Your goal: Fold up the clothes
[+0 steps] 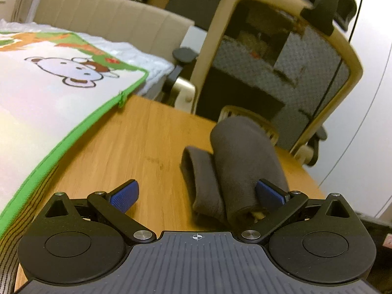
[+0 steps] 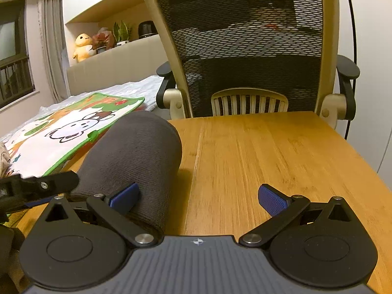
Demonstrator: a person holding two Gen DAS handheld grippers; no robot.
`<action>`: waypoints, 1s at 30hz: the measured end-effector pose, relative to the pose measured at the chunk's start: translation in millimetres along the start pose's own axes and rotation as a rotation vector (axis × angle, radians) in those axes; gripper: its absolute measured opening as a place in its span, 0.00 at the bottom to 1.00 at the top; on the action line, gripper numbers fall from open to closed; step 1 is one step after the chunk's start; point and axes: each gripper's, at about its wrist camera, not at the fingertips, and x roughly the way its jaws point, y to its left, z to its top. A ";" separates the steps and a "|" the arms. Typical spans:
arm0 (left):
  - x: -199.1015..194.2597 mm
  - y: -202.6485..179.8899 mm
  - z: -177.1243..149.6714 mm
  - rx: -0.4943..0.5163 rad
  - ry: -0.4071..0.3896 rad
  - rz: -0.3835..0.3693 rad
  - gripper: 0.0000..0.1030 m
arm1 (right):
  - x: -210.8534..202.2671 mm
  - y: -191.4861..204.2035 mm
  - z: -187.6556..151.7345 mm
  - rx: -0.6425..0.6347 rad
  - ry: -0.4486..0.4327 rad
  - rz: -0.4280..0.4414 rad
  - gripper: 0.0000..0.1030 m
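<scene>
A dark grey folded garment [image 1: 235, 166] lies rolled on the wooden table [image 1: 137, 147]. In the left wrist view it sits to the right of centre, and the right blue pad [image 1: 269, 193] touches its near end. My left gripper [image 1: 196, 191] is open. In the right wrist view the same grey bundle [image 2: 137, 156] lies at the left, and the left blue pad [image 2: 125, 196] rests against its near end. My right gripper [image 2: 196, 193] is open, with bare table between its fingers. The left gripper's black finger [image 2: 49, 183] shows at the left edge.
A cartoon-print mat with a green border [image 1: 49, 93] lies on the table's left side, also in the right wrist view [image 2: 68, 127]. A beige mesh office chair [image 2: 247, 49] stands at the table's far edge. A bed and a shelf with a plush toy [image 2: 83, 46] lie behind.
</scene>
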 end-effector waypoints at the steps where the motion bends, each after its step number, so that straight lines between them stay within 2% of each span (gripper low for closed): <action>1: 1.7 -0.7 0.3 0.002 0.011 0.009 1.00 | -0.3 0.7 0.5 -0.003 0.001 -0.002 1.00; 3: 3.4 1.1 0.5 -0.009 0.026 0.018 1.00 | -1.2 2.5 3.0 -0.018 0.003 -0.004 1.00; 6: 4.2 6.6 0.4 -0.037 0.039 0.015 1.00 | 3.0 6.5 22.8 -0.059 -0.008 0.009 1.00; 9: 3.7 6.4 0.0 -0.034 0.039 0.017 1.00 | 20.9 7.9 46.4 -0.049 -0.002 -0.012 1.00; 12: 3.6 6.2 -0.2 -0.035 0.039 0.020 1.00 | 48.6 13.1 54.9 -0.058 0.057 0.014 1.00; 18: 6.2 4.6 0.6 -0.027 0.043 0.027 1.00 | 63.6 37.4 55.6 -0.231 0.049 -0.032 1.00; 21: 5.5 4.1 0.2 -0.025 0.043 0.028 1.00 | 47.4 39.6 55.6 -0.206 0.034 -0.035 1.00; 25: 6.1 2.5 0.1 -0.020 0.045 0.033 1.00 | 20.3 32.3 35.0 -0.098 0.040 0.053 1.00; 27: 6.9 0.3 0.1 -0.009 0.049 0.040 1.00 | 21.6 29.1 21.6 -0.069 0.043 0.042 1.00; 30: 6.6 -0.9 0.0 -0.008 0.045 0.051 1.00 | 33.1 24.4 20.3 -0.080 0.026 0.057 1.00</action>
